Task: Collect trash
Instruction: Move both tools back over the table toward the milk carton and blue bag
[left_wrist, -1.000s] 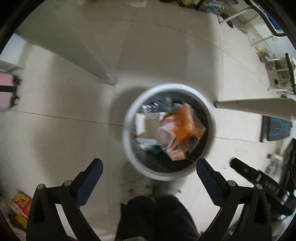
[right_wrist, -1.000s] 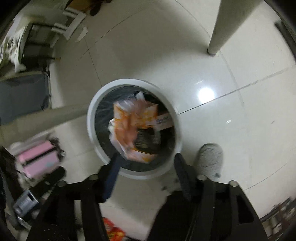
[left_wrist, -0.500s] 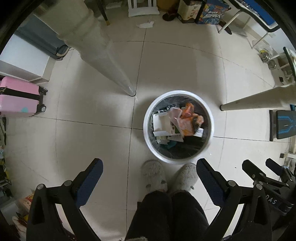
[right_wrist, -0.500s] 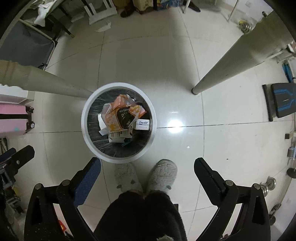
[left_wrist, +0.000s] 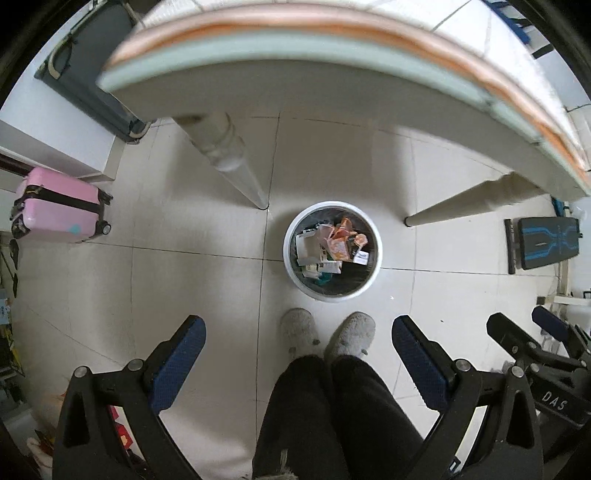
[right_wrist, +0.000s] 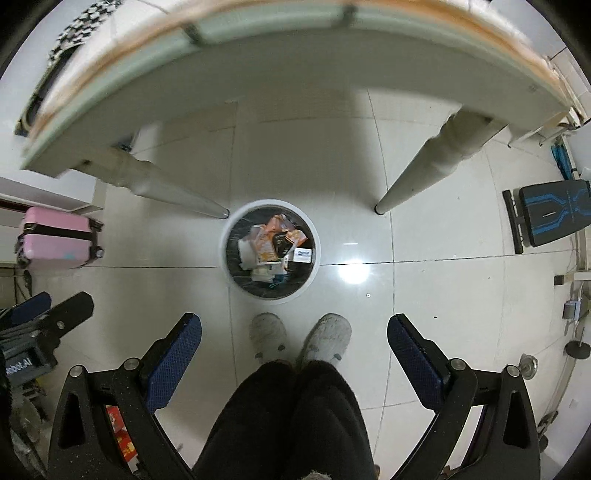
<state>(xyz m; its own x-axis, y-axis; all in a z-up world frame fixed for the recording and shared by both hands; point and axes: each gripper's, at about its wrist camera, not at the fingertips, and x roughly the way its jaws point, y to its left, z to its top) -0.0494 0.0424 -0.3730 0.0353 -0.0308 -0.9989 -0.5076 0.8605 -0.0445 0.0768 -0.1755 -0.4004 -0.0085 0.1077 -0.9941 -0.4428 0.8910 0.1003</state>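
- Left gripper (left_wrist: 297, 341): we find its jaws spread wide with nothing between them, pointing straight down at the floor; only tile and the person's slippers show in the gap.
- Right gripper (right_wrist: 293, 339): jaws likewise at full spread and empty, aimed down from just beside the left one, whose black body edges into its view on the left.
- Person's slippers (left_wrist: 325, 334): two pale fuzzy ones, side by side just near of the bin, dark trouser legs above; we judge the stance chosen so that both tools hang over the bin's near rim.
- Trash bin (left_wrist: 332, 251): round, white-rimmed, dark-lined, upright on the floor between two legs of the table, easy to reach from the standing spot.
- Trash (left_wrist: 338, 245): orange wrappers, white paper and small cartons, heaped inside the bin, none on the tiles around it. We judge this load delivered.
- Tabletop (left_wrist: 295, 55): its pale edge arcs across the far side; any further rubbish on it is not visible.
- Pink suitcase (left_wrist: 59, 212): far left, well apart.
- Black bench (left_wrist: 546, 242): far right, by the wall.
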